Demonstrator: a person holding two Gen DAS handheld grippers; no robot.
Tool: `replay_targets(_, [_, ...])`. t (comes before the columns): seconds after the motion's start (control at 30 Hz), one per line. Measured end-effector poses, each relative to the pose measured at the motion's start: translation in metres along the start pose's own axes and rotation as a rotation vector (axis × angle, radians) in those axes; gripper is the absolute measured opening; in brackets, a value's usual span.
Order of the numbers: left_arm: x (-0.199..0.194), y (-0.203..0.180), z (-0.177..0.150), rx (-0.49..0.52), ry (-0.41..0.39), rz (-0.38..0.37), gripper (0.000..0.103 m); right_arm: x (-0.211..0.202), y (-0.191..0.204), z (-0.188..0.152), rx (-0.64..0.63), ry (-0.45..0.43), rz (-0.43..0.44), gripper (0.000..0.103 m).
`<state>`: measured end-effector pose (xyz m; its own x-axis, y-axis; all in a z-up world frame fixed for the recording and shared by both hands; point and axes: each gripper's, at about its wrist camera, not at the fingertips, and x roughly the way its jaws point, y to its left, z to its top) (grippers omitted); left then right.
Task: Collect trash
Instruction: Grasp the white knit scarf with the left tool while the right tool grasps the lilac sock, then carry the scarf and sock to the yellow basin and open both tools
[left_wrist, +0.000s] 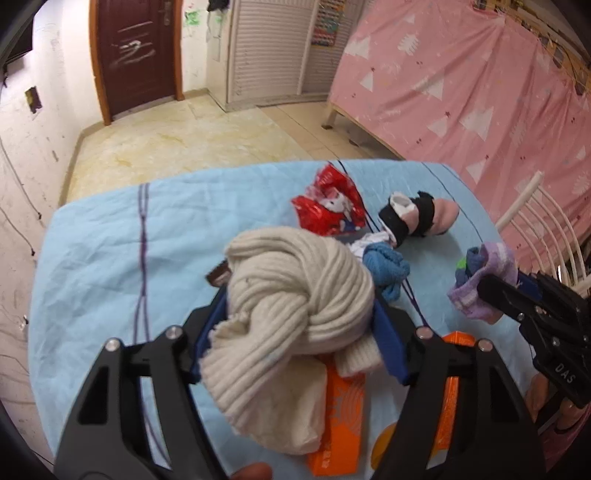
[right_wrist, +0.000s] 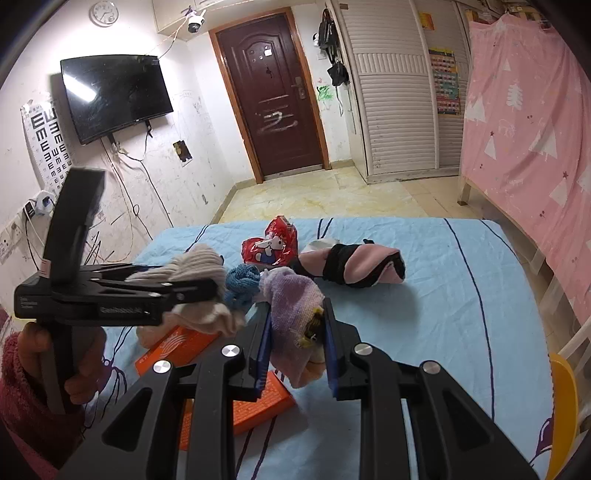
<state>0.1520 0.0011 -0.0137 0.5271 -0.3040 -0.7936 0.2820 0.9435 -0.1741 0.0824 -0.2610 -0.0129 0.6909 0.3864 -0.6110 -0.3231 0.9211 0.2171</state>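
Claw of the left hand (left_wrist: 299, 295) nearest, jaws set fairly wide, blue pads pressed against both sides of a cream ribbed sock bundle (left_wrist: 280, 332), loose cuff drooping below. Seen from the right wrist, gripped at the handle by a hand (right_wrist: 74, 354) in a fuzzy red sleeve (right_wrist: 22, 387). Claw of the right hand (right_wrist: 295, 306) nearly closed, pinching a lilac terry sock (right_wrist: 291, 332) with a yellow scrap poking out at one pad.

Directly under both claws, two orange cartons (left_wrist: 340, 424) (right_wrist: 255, 406), flat on the light blue sheet (left_wrist: 110, 258) covering the surface; one partly under the cream bundle, the other under the right claw. Lids shut as far as can be told, contents not visible.

Just beyond the cream bundle, a blue knit cloth (left_wrist: 386, 269), crumpled.

Farther still, ahead of both claws and touched by neither, a red snack wrapper (left_wrist: 328, 206): shiny foil, crinkled and puffed, printed with a white cartoon cat in blue. Close to the blue cloth, just left of a pink-and-black sock pair (left_wrist: 417, 218) lying on its side.

Past the edge of the surface, pale tiled floor and a dark brown door (right_wrist: 277, 96).
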Motion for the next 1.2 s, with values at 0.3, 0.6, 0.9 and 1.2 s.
replay_targets(0.3, [-0.043,-0.004,0.011,0.0,-0.099,0.033,0.069,-0.009,-0.005,-0.001,0.016,-0.024,0.001,0.018])
replay_targets(0.6, [-0.064,-0.038,0.02,0.051,-0.147,0.025,0.069,-0.028,-0.02,-0.004,0.044,-0.064,-0.006,0.018])
replay_targets(0.9, [-0.058,-0.091,0.029,0.113,-0.149,-0.017,0.069,-0.056,-0.057,-0.01,0.093,-0.114,-0.045,0.018])
replay_targets(1.2, [-0.049,-0.15,0.036,0.162,-0.135,-0.077,0.069,-0.093,-0.106,-0.022,0.161,-0.176,-0.113,0.018])
